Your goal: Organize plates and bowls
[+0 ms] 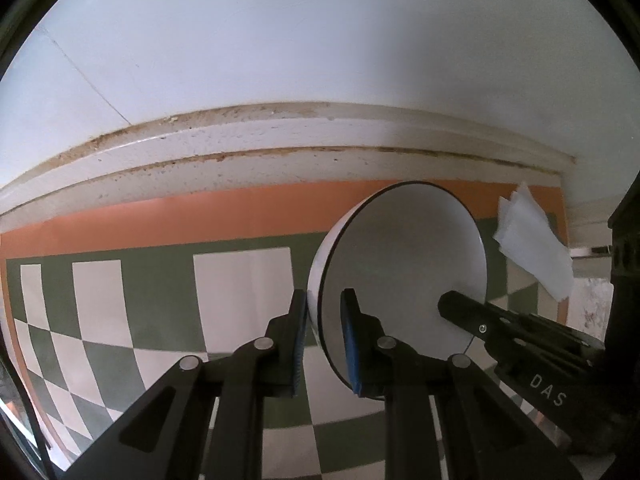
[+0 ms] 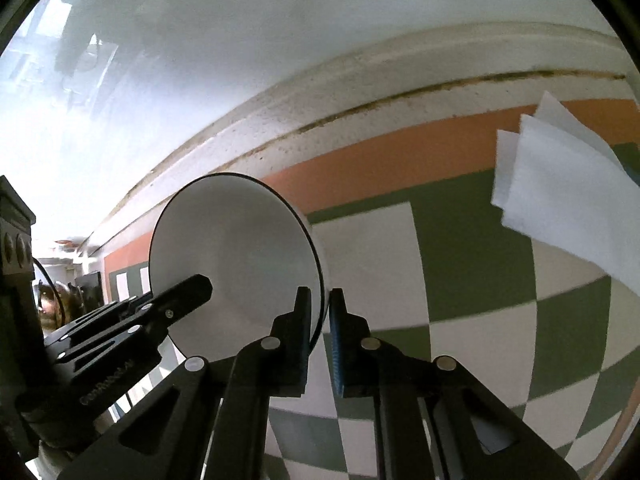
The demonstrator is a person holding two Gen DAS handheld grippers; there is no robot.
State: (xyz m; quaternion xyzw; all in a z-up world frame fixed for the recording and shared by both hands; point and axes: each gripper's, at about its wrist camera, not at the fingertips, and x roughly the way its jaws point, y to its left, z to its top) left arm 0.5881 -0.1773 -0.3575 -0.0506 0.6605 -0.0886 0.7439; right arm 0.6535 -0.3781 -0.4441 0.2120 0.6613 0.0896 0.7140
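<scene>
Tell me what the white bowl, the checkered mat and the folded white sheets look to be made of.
Bowl: likely glazed ceramic, possibly melamine; smooth white with a thin dark rim line and soft sheen.
Checkered mat: seemingly printed vinyl or coated cloth; flat, matte green and white squares, orange border.
Folded sheets: probably paper napkins; thin, soft, layered edges.

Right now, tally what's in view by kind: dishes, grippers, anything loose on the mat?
Bowls: 1, white bowl, gripped at opposite rims
Grippers: 2, left gripper and right gripper
Paper napkins: 1 loose bunch
Checkered mat: 1
Total: 5
</scene>
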